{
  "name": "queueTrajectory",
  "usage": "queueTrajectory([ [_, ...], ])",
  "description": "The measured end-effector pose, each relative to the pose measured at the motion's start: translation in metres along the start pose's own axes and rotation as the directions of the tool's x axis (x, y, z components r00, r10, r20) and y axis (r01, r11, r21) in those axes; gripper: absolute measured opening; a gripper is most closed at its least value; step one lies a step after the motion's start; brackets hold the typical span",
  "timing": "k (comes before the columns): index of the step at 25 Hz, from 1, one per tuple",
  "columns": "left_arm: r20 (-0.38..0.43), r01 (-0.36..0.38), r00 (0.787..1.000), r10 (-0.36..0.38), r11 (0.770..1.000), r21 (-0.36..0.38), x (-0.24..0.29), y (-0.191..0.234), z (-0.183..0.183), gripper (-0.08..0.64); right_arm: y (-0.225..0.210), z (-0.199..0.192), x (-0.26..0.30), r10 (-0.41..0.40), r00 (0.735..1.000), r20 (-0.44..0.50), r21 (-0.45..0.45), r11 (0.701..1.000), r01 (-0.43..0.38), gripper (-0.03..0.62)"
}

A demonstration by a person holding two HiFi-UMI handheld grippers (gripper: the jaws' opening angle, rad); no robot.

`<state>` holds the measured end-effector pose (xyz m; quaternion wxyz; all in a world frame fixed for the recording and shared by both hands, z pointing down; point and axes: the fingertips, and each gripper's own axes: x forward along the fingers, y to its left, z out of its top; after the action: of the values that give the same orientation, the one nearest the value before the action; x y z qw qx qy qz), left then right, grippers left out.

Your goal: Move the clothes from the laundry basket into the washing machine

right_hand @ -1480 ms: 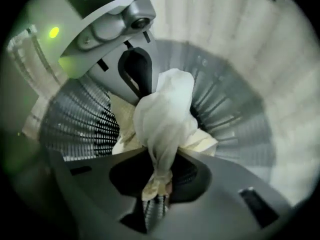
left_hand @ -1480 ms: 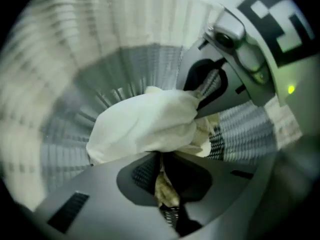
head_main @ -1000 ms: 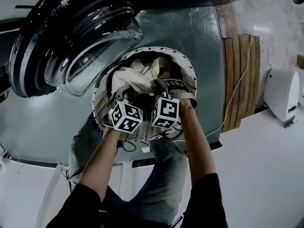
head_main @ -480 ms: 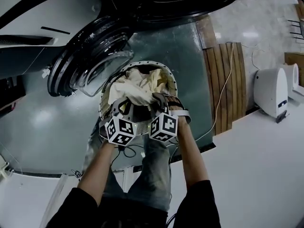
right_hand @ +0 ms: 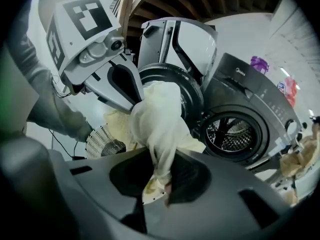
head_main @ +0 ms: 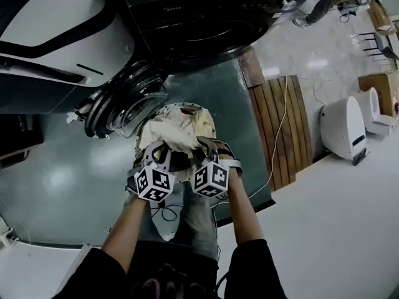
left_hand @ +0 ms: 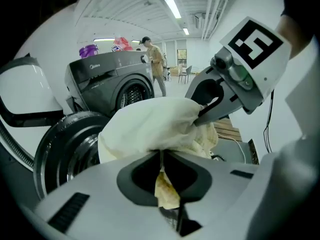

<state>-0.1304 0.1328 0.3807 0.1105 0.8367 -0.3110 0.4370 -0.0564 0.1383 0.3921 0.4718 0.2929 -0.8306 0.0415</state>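
Floor [head_main: 56, 167]: grey-green and glossy, with wooden slats [head_main: 274, 129] off to the right; I am looking steeply down on it.
Washing machine [head_main: 212, 11]: a dark front-loader at the top of the head view. Its drum opening [head_main: 206, 39] is uncovered and its door [head_main: 128, 104] is swung out to the left.
Laundry basket [head_main: 187, 107]: white and perforated, on the floor between me and the machine. Only a strip of rim shows past the load.
Cream cloth [head_main: 171, 132]: bunched and held up over the basket, not yet in the drum. I cannot tell whether its lower end is clear of the rim.
Left gripper [head_main: 161, 154]: jaws pinched tight on a fold of the cloth, with a yellowish scrap poking back between them.
Right gripper [head_main: 209, 149]: jaws clamped on another fold, just beside the left one.
Key relation: the cloth's bulk hangs ahead of both jaws, spread left to right between them. The drum opening lies straight on beyond it. In the right gripper view the opening sits right of the jaws, and in the left gripper view it sits slightly left of centre. My right hand looks a little nearer, and the door crowds the left side.
Next move, as I judge it: carry both hands forward together and lead with the right.
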Motion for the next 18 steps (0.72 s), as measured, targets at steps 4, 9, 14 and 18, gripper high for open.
queueTrajectory([
  [4, 0.011, -0.029, 1.0, 0.028, 0.998, 0.055, -0.021, 0.001, 0.028, 0.041, -0.015, 0.012, -0.027, -0.011, 1.0, 0.027, -0.018, 1.0, 0.011, 0.074],
  [9, 0.04, -0.08, 0.996, 0.078, 0.995, 0.057, -0.046, -0.001, 0.067, 0.041, -0.038, 0.025, -0.064, -0.024, 0.998, 0.065, -0.05, 0.998, 0.027, 0.074],
  [14, 0.078, -0.128, 0.989, 0.124, 0.99, 0.053, -0.06, 0.002, 0.102, 0.041, -0.066, 0.037, -0.091, -0.061, 0.993, 0.098, -0.07, 0.995, 0.068, 0.073],
  [18, 0.104, -0.139, 0.986, 0.132, 0.988, 0.063, -0.071, 0.006, 0.124, 0.041, -0.082, 0.046, -0.108, -0.091, 0.99, 0.107, -0.072, 0.992, 0.099, 0.074],
])
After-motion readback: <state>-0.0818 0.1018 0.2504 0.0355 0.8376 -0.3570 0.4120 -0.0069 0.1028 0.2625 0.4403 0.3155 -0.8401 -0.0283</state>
